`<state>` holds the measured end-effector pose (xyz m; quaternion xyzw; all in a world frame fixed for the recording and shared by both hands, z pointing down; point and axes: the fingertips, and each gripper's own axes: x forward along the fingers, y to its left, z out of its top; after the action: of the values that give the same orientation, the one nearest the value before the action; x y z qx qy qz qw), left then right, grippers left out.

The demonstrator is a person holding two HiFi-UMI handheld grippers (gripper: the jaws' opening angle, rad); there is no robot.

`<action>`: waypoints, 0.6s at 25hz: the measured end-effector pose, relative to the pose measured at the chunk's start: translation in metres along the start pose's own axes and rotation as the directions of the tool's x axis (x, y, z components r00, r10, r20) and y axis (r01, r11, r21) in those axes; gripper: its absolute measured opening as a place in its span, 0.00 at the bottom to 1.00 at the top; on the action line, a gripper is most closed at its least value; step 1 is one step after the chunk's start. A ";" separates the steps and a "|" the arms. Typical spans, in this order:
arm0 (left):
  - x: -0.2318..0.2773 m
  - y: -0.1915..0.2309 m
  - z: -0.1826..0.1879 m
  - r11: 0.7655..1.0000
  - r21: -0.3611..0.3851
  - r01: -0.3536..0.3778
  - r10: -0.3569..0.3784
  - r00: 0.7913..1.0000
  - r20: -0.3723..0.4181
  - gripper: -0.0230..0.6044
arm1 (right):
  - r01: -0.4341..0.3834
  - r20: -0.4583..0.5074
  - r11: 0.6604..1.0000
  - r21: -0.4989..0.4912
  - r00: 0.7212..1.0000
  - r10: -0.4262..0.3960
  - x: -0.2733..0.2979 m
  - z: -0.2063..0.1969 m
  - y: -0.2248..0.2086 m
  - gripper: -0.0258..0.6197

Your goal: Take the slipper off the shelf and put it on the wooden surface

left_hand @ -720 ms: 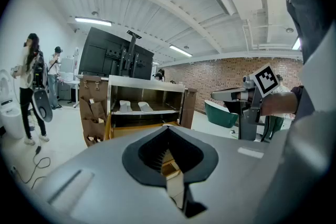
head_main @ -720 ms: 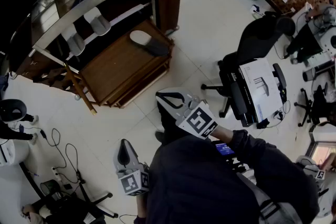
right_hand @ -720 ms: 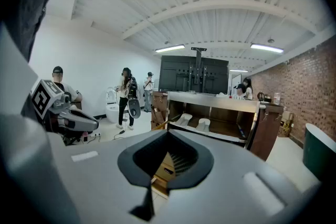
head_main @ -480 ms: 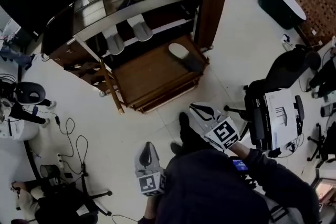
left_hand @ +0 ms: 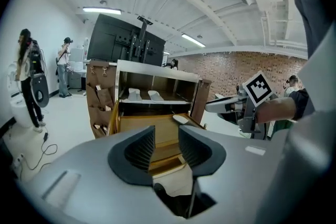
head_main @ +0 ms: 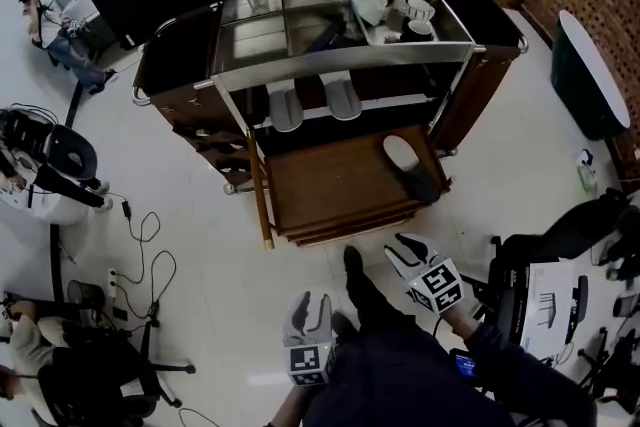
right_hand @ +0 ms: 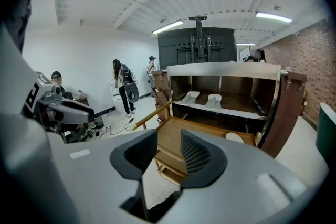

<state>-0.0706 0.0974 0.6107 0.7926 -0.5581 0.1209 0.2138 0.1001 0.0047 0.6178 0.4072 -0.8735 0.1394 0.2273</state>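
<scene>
Two pale slippers [head_main: 285, 105] [head_main: 343, 97] lie side by side on the cart's shelf [head_main: 312, 115]. A third slipper [head_main: 405, 161] rests on the right end of the wooden surface [head_main: 330, 183] below. Both grippers hang near my body, well short of the cart. My left gripper [head_main: 310, 298] is open and empty; its own view shows the shelf slippers [left_hand: 134, 94] [left_hand: 155, 95] far beyond the jaws. My right gripper [head_main: 403, 243] is open and empty too, aimed at the wooden surface [right_hand: 184, 139], with the shelf slippers [right_hand: 190, 97] [right_hand: 213, 100] behind it.
Cups and dishes [head_main: 400, 0] stand on the cart's steel top. An office chair [head_main: 560, 235] sits at the right, cables [head_main: 140, 235] trail over the floor at the left. People stand at the far left [left_hand: 29, 78]. My shoe [head_main: 352, 263] is on the tiles before the cart.
The head view has swung, so the cart now sits in the middle and looks farther off. Both grippers stay low by my body, empty. The slippers have not moved.
</scene>
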 end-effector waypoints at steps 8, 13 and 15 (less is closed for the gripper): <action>0.109 0.036 0.058 0.999 0.020 -0.038 0.038 0.999 -0.036 0.44 | -0.031 -0.044 0.999 -0.031 0.999 0.030 0.166 0.050 -0.144 0.27; 0.154 0.039 0.103 0.996 0.013 -0.083 0.083 0.996 -0.016 0.44 | -0.021 -0.075 0.998 -0.063 0.997 0.016 0.302 0.120 -0.243 0.30; 0.162 0.040 0.108 0.993 0.014 -0.113 0.114 0.993 -0.030 0.44 | -0.024 -0.102 0.998 -0.056 0.995 0.018 0.352 0.139 -0.265 0.31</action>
<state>-0.0572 -0.1003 0.5935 0.7589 -0.5982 0.1485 0.2100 0.0666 -0.4496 0.6944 0.3838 -0.8687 0.1370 0.2815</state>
